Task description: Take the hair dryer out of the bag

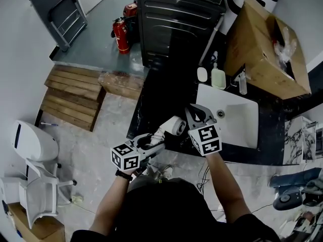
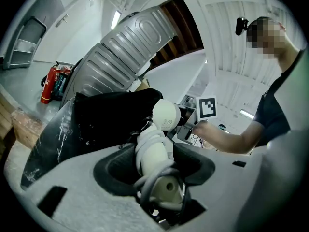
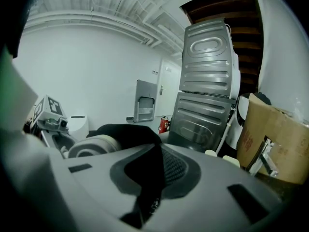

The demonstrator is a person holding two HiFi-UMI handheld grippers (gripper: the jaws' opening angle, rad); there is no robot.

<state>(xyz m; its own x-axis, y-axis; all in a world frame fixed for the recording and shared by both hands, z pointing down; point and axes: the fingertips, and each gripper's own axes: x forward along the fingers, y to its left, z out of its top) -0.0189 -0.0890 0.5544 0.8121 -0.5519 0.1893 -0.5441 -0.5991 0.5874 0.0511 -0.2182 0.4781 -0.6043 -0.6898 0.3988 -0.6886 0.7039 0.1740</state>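
Observation:
A white hair dryer [image 1: 174,125] with its cord wound round the handle sticks out of a black bag [image 2: 111,115] that lies on the dark counter [image 1: 151,92]. My left gripper [image 1: 151,144] is shut on the dryer's handle [image 2: 153,151], and the round head [image 2: 165,114] points away from me, just clear of the bag's mouth. My right gripper [image 1: 198,116] is shut on a fold of the black bag fabric [image 3: 147,178]. In the right gripper view the dryer's head [image 3: 94,146] shows at the left, beside the bag [image 3: 128,132].
A white sink [image 1: 237,120] is set in the counter at the right, with soap bottles [image 1: 218,77] and a cardboard box [image 1: 265,44] behind it. A dark metal cabinet [image 1: 176,19] stands at the back. On the floor are a fire extinguisher [image 1: 121,34] and a wooden pallet [image 1: 70,95].

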